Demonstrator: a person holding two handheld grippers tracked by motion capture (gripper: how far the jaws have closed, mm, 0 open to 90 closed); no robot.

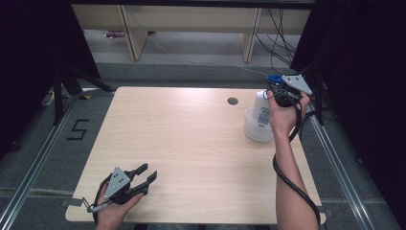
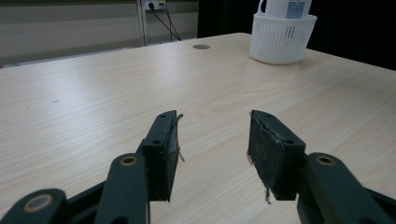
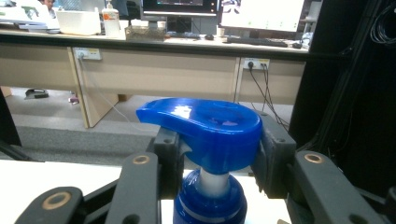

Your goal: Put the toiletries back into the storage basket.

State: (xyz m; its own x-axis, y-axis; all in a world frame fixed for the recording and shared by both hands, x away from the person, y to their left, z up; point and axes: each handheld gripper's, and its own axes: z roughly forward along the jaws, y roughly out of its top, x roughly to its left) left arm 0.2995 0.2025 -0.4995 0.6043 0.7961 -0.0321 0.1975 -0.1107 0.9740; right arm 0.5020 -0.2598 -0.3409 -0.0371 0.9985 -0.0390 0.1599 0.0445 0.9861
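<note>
While the left gripper (image 1: 148,175) rests wide open at lower left, the right gripper (image 3: 216,161) clamps the pump bottle's (image 1: 262,114) blue pump head (image 3: 205,128) at upper right.

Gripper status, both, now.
Left gripper: open, holding nothing, low over the table.
Right gripper: shut on the blue pump head of the bottle.

Light wood table (image 1: 191,143), grey floor (image 1: 28,143)

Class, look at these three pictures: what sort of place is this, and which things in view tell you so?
Probably a lab or office workroom set up for recording. A bare wooden table stands between black curtains, a floor mark reads 5, and desks with computer monitors stand behind.
</note>
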